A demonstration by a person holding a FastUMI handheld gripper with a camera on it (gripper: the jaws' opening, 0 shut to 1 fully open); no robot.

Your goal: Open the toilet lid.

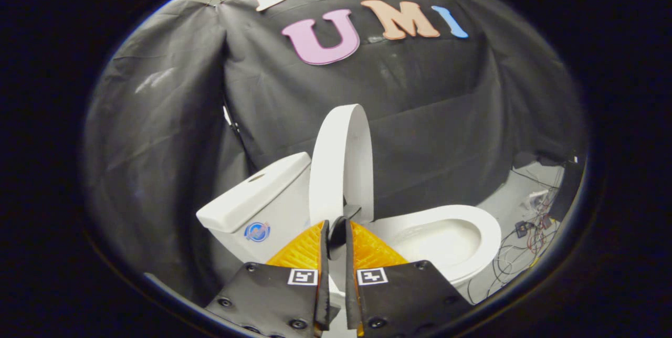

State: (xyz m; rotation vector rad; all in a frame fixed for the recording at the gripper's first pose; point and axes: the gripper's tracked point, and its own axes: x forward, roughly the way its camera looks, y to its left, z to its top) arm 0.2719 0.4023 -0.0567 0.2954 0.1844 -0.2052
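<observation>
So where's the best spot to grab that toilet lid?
Grip the thin rim of the lid, coming edge-on from the bowl side. It stands nearly upright and is slim enough to fit between the fingers. The gripper looks nearly closed near the lid's base; actual contact is unclear.

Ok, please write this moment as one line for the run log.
task: open toilet lid | toilet lid: raised, near upright beside tank | bowl: uncovered | tool: fingers nearly closed at lid's lower edge, grip unclear

Your gripper (pixel 336 225), fingers nearly closed, sits just short of the raised lid (pixel 341 162); tank (pixel 252 199) blocks one side, open bowl (pixel 446 241) gives room on the other, loose cables (pixel 527 241) lie beyond.
</observation>
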